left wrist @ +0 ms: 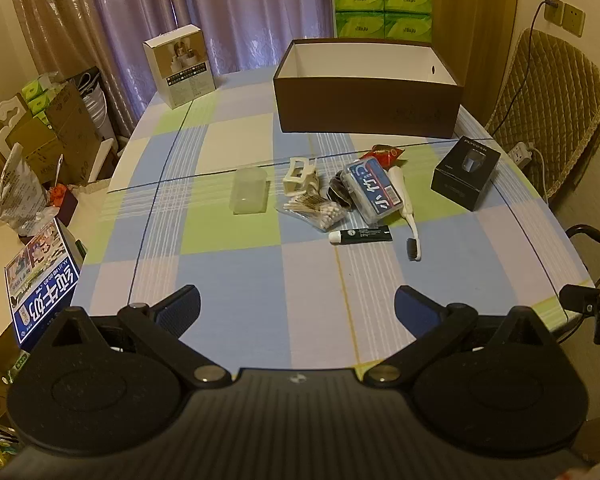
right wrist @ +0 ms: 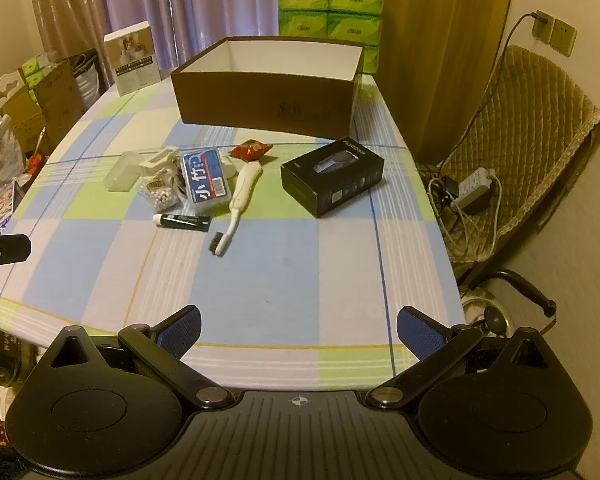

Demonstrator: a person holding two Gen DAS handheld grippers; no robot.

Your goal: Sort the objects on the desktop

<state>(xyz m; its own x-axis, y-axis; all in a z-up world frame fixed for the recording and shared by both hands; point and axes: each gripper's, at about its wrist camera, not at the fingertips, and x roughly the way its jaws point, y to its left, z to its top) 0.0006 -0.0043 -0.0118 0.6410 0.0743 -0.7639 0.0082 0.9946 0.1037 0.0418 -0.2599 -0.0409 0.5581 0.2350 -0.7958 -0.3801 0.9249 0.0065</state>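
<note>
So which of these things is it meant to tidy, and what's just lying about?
For the job: brown box, toothbrush, black tube, cotton swabs, blue case, clear cup, black box, red packet.

Lying about: tissue packs, white carton, chair.

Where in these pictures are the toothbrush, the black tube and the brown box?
toothbrush (right wrist: 244, 188): right wrist view, on its white handle.
black tube (left wrist: 366, 235): left wrist view, on the middle of its body.
brown box (right wrist: 260, 98): right wrist view, on its near outer wall.
</note>
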